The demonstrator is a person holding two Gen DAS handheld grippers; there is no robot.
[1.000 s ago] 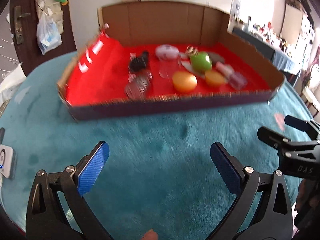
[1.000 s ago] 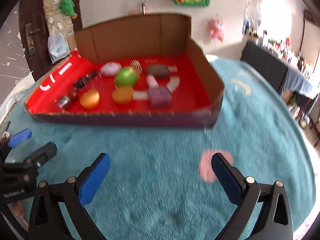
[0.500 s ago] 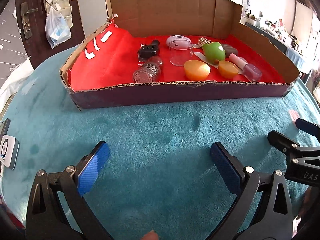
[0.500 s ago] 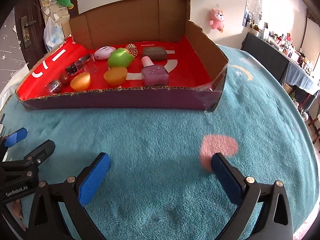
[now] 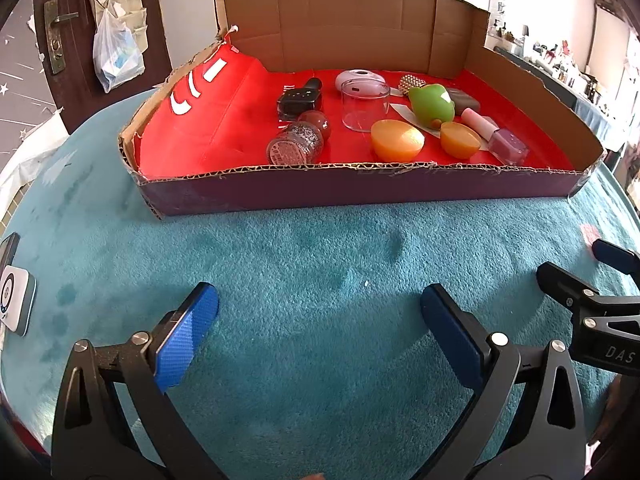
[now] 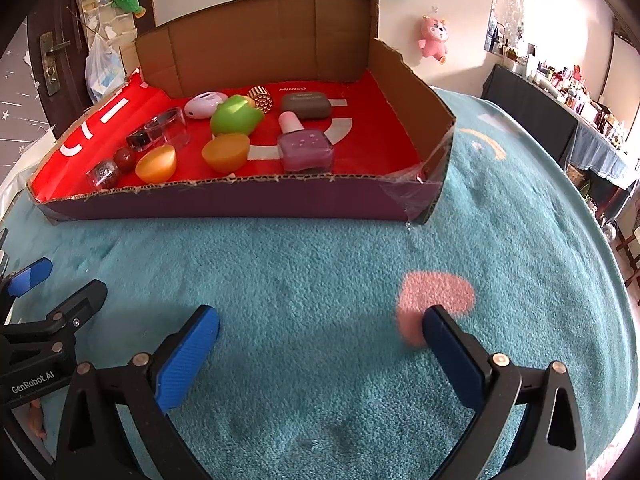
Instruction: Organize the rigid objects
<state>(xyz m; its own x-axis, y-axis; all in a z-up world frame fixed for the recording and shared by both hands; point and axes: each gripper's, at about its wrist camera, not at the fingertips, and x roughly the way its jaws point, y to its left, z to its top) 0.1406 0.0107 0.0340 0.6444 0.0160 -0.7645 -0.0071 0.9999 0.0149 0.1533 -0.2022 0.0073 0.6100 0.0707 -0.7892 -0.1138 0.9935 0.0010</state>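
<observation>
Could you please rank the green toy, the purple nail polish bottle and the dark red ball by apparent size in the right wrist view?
1. Purple nail polish bottle and green toy: look alike, and the bottle lies nearer.
2. Dark red ball: clearly smallest.

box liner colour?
Red with white markings, clearest in the right wrist view.

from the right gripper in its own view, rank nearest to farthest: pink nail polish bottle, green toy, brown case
1. Pink nail polish bottle, by the box's front wall, right of centre.
2. Green toy, mid-box, further left.
3. Brown case, toward the back wall.

Right gripper is open.
</observation>
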